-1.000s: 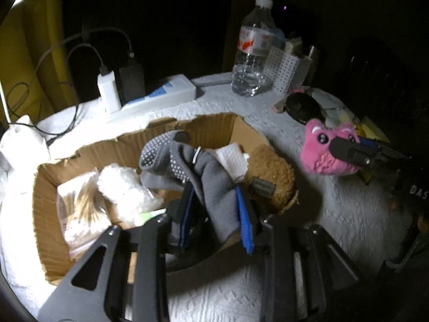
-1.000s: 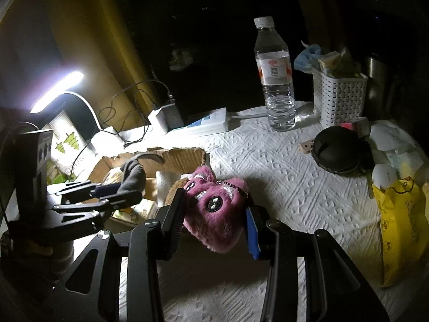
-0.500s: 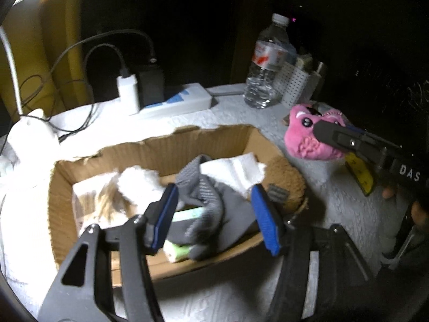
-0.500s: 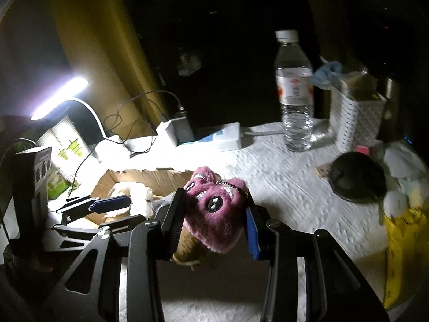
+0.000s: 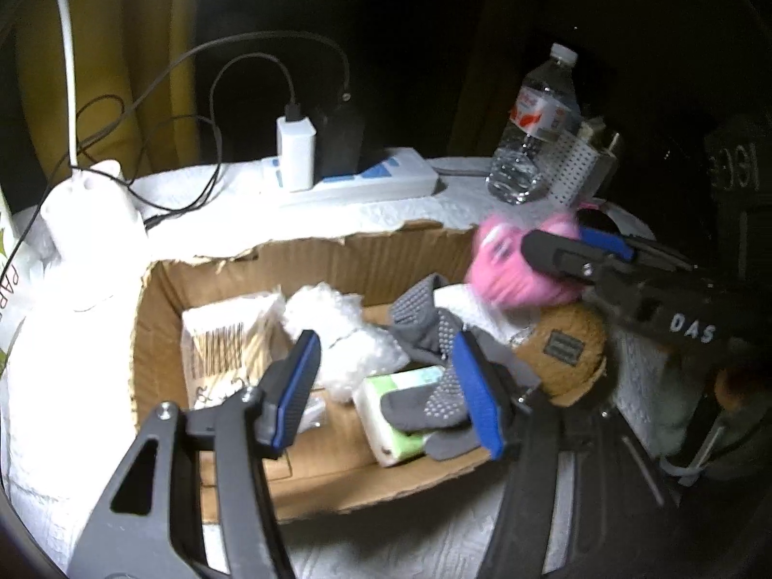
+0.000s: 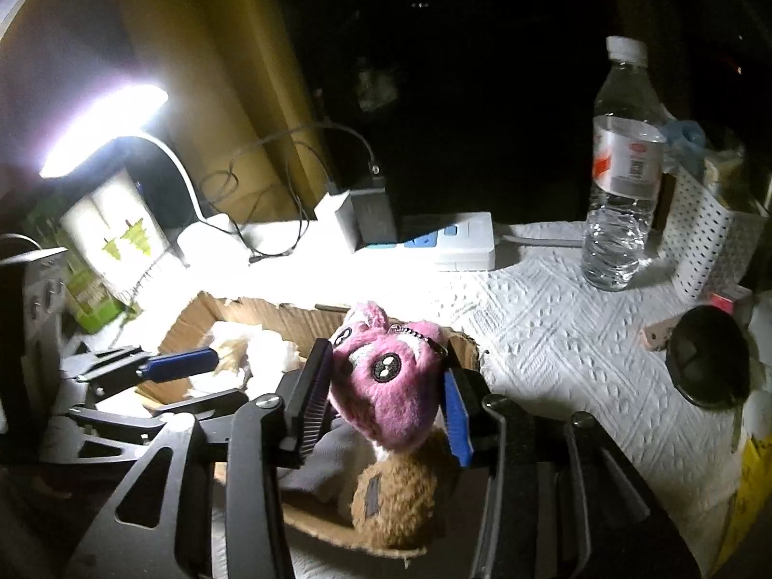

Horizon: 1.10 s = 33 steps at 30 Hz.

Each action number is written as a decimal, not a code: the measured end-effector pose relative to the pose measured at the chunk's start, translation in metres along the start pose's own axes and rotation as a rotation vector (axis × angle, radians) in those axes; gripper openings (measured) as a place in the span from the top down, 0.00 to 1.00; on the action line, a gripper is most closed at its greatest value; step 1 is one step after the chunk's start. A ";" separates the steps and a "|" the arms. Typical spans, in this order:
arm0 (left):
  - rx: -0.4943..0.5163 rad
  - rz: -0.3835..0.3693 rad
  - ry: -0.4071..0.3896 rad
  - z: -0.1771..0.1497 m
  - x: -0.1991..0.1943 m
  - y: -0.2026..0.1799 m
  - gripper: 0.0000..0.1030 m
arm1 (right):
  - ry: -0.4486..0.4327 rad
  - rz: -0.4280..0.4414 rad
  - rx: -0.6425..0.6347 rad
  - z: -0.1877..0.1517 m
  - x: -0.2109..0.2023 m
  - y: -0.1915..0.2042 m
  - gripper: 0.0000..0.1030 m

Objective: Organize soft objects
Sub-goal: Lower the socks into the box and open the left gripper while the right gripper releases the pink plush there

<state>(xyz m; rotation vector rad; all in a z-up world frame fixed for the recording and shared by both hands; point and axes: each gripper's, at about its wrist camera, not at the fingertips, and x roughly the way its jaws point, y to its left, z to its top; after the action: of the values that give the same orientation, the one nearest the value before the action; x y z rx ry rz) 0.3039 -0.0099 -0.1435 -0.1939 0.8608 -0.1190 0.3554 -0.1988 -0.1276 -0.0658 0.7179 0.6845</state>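
A torn cardboard box holds a grey dotted sock, a brown plush, bubble wrap and a tissue pack. My left gripper hangs open over the box. The sock lies loose beside its right pad, and nothing is gripped. My right gripper carries a pink plush toy above the box's right end, over the brown plush. Its jaws are opening, while both pads still touch the toy. In the left wrist view the pink toy is blurred.
Behind the box lie a white power strip with chargers and cables, a water bottle and a white perforated basket. A lit lamp stands at the left. A black round case and a yellow bag sit at the right.
My left gripper opened and let the grey sock fall into the box, then drew back. My right gripper carried the pink toy leftward to above the box's right end.
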 end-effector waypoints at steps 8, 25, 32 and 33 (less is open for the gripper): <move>-0.005 -0.002 0.010 0.001 0.005 0.001 0.43 | -0.006 -0.087 -0.006 -0.001 0.010 -0.006 0.27; -0.003 0.016 0.010 0.001 0.003 0.001 0.43 | 0.053 -0.190 0.076 -0.020 0.025 -0.031 0.27; 0.003 0.022 -0.012 -0.001 -0.012 -0.005 0.43 | 0.029 -0.173 0.061 -0.018 0.005 -0.018 0.27; 0.003 0.023 -0.016 -0.001 -0.014 -0.005 0.43 | 0.027 -0.171 0.059 -0.019 0.002 -0.016 0.27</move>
<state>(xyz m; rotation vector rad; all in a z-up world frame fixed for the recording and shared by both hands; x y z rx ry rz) 0.2935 -0.0123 -0.1328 -0.1818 0.8470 -0.0973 0.3551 -0.2158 -0.1460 -0.0820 0.7487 0.4994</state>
